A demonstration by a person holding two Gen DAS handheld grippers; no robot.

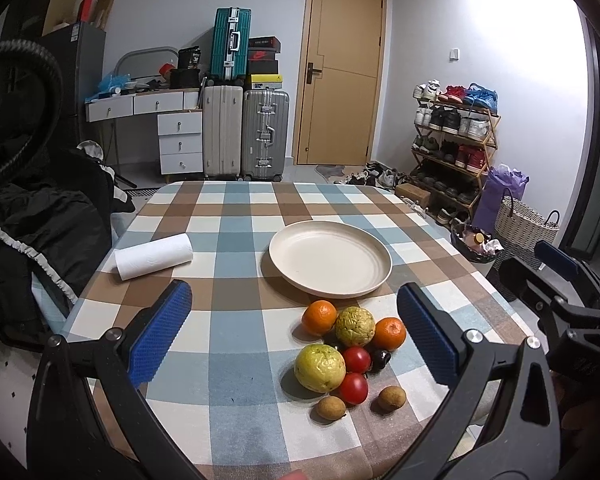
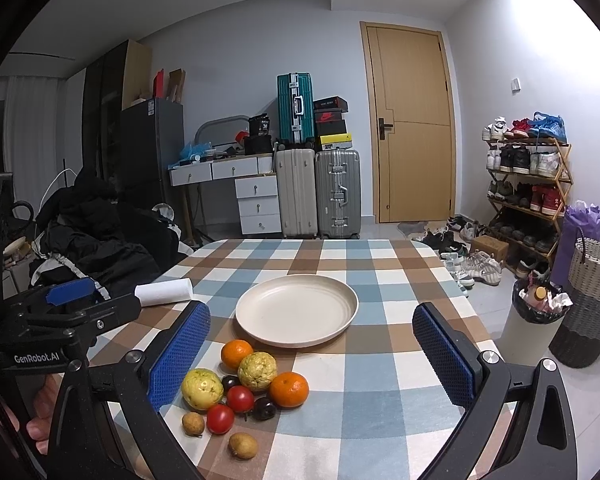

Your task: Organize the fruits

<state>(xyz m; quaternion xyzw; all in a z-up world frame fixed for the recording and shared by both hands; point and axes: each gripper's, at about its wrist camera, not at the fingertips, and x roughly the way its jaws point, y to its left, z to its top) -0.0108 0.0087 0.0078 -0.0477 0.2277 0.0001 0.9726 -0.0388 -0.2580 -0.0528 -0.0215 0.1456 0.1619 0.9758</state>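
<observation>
Both hand-held grippers hovered over the near edge of a table (image 1: pixel 236 216) draped in a matte checked cloth of blue, brown and cream squares. The left gripper (image 1: pixel 296 334) had its two fingers spread wide and held nothing; each finger bore a blue, finely ribbed pad (image 1: pixel 162 332) set on a black rigid frame. The right gripper (image 2: pixel 312 356) was likewise spread wide and empty, with the same ribbed blue pads (image 2: pixel 180 354).

Between the spread fingers, near the front of the table, lay the cluster of fruit, pieces touching or just beside one another. Nearest were two small, round, dull-brown fruits (image 2: pixel 243 445). Beyond them sat two glossy red tomatoes (image 2: pixel 220 419), dark shiny cherries (image 2: pixel 264 408) and a smooth yellow-green guava (image 2: pixel 202 389). Farther back were a second guava (image 2: pixel 257 371) with a rough, bumpy rind and two dimpled oranges (image 2: pixel 289 389).

Just beyond the fruit rested a round, shallow, cream plate (image 2: pixel 260 336) with a raised ribbed rim, bare of fruit. To its left lay a white paper roll (image 2: pixel 164 291) on its side. Hard-shell ribbed suitcases (image 2: pixel 337 194) stood by the far wall.
</observation>
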